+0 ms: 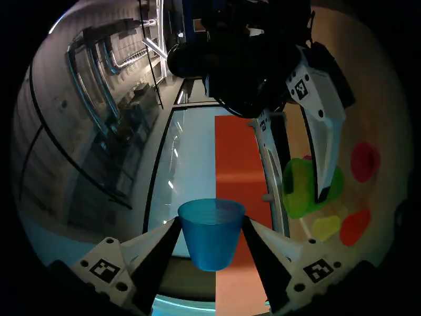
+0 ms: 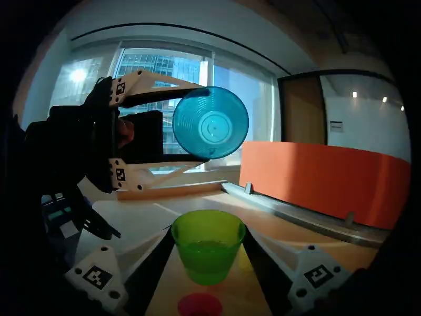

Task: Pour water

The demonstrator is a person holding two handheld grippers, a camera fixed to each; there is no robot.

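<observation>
Above tabletop, left gripper clamped on tipped blue cup; right gripper clamped on upright green cup

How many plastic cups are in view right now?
2. The blue translucent plastic cup is in the left gripper, the green translucent plastic cup in the right gripper. Others may be hidden.

Office room, tall windows onto city towers, orange divider panel, wooden door, pale tabletop

translucent plastic blue cup, green cup
</observation>
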